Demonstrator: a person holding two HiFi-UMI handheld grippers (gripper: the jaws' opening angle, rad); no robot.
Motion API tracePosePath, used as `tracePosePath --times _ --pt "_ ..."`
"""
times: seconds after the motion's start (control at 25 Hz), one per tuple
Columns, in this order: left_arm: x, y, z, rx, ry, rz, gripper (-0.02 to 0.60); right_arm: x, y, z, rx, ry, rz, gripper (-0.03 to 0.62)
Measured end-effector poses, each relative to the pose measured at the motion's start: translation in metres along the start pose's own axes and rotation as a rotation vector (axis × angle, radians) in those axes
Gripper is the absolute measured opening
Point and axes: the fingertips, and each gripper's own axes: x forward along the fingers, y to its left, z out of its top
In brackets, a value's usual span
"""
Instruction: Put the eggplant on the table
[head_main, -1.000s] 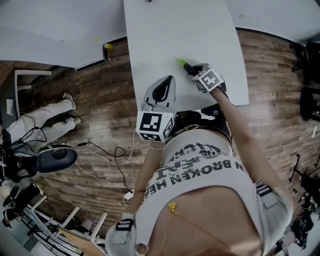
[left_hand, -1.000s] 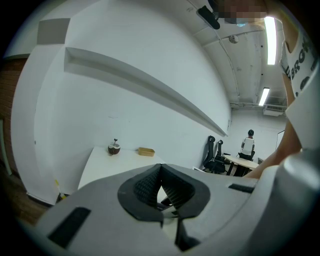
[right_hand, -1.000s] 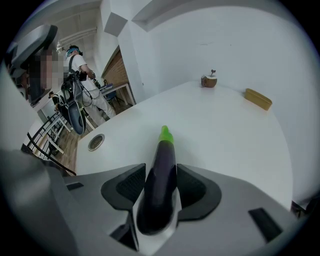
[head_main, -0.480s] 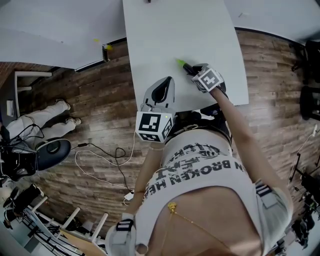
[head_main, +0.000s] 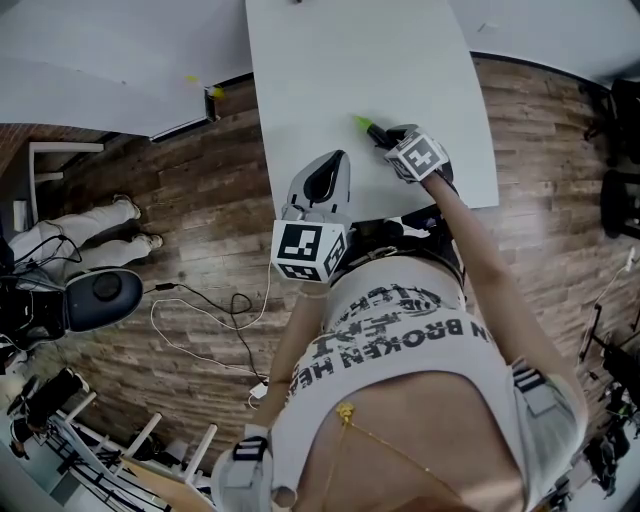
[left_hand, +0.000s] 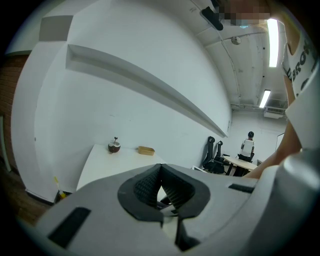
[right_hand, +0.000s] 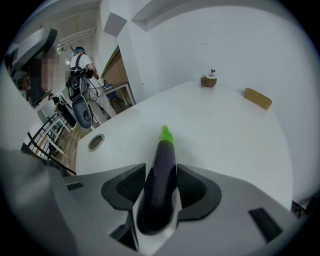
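A coconut cup (right_hand: 209, 80) at one o'clock holds a stick; we cannot see inside the tan tray (right_hand: 258, 98) at two. Our right gripper (right_hand: 160, 186) pinches the eggplant (right_hand: 162, 155) over the table (right_hand: 225, 135), cap toward twelve; our left gripper (left_hand: 160, 192) is pressed together.

Bright even light, ceiling strip lights (left_hand: 272, 42) glare, fisheye pics w/ dark edges

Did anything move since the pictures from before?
Only beside the table: the dark round thing on the floor slid slightly up-left in the head view, and the person's legs shifted. The right gripper still clamps the eggplant; the left gripper stays shut and empty.
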Motion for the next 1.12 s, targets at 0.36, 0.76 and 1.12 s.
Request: tracePosePath --times 0.36,0.76,1.12 --pt "-0.0022 -0.0007 -0.0008 0.004 0.002 0.000 -0.012 -0.0001 0.0028 -0.0015 0.001 0.004 0.004 0.193" --pt "0.0001 -0.0034 -0.0002 0.006 0.005 -0.004 -0.012 -0.0005 0.0010 -0.0015 -0.001 0.005 0.006 0.193" --pt "-0.0017 -0.0036 -0.0010 0.005 0.005 -0.001 -0.012 -0.0022 0.0027 -0.0001 0.000 0.002 0.003 0.193"
